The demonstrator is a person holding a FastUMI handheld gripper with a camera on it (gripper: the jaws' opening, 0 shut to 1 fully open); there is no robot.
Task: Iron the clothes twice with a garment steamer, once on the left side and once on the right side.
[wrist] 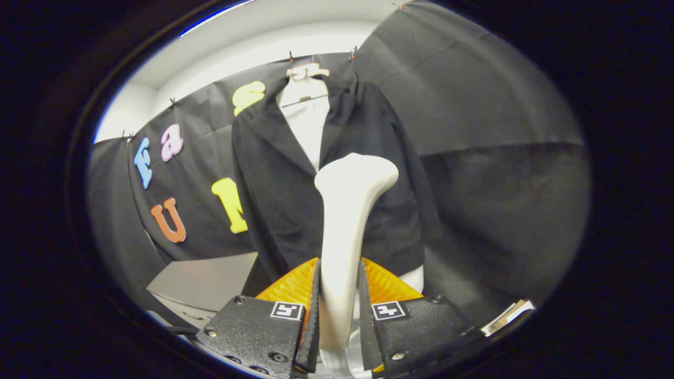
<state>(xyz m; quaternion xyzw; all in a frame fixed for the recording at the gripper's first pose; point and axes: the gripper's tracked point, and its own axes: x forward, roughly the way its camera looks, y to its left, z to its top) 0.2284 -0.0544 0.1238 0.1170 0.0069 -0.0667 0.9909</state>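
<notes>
Before jacket (284,189): steamer (347,210) (gripper-clamped (339,295))

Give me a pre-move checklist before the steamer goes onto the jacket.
1. Grip: gripper has its jaws closed on the steamer handle, one on each side: ok.
2. Steamer head raised ahead of the jaws, in front of the jacket: ok.
3. Jacket hanging on its hanger, front open over a white form: ok.
4. Head touching the fabric: cannot tell.
5. Steam coming out: cannot tell.
6. Either side already ironed: cannot tell.
</notes>
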